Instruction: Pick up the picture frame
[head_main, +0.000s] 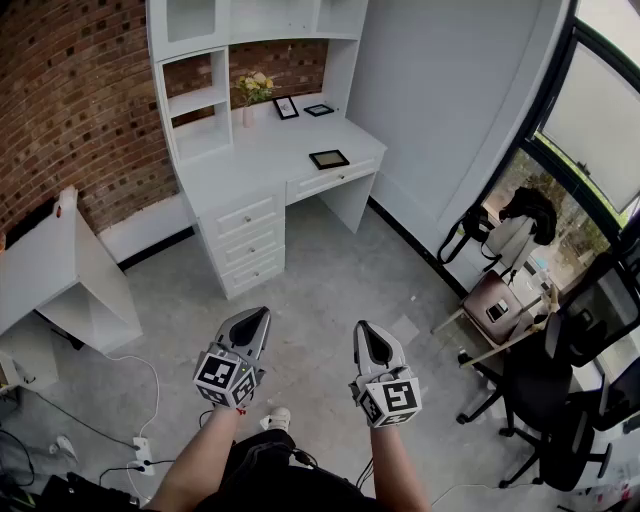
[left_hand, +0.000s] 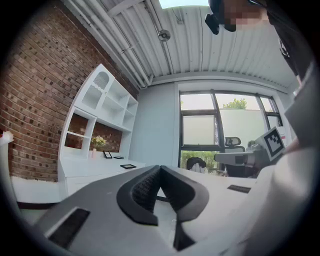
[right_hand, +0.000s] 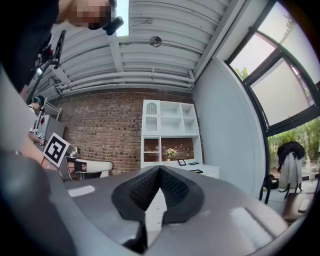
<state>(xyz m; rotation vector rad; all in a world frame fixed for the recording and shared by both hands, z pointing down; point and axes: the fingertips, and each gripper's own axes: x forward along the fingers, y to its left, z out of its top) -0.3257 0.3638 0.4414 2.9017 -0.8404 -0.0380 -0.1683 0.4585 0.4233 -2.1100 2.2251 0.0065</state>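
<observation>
The left hand-held gripper (head_main: 260, 314) and right hand-held gripper (head_main: 363, 327) are both clenching empty, ribbed black pads (right_hand: 144, 188) pressing together. Well ahead of them, the black rectangular frame (head_main: 329, 158) is lying flat on the white table (head_main: 270, 150), near a brick wall (head_main: 70, 100).

Items counted: three picture frames (head_main: 329, 159) (head_main: 286, 107) (head_main: 319, 110) on one worktop (head_main: 265, 150); one flower vase (head_main: 249, 116); two hand-held grippers (head_main: 258, 316) (head_main: 363, 328).

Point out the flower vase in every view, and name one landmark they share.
Head view: flower vase top centre, at the back of the desk.
Left gripper view: flower vase mid-left, small, below the shelves.
Right gripper view: flower vase at centre, below the shelves.
Shared landmark: the brick wall behind the desk.
</observation>
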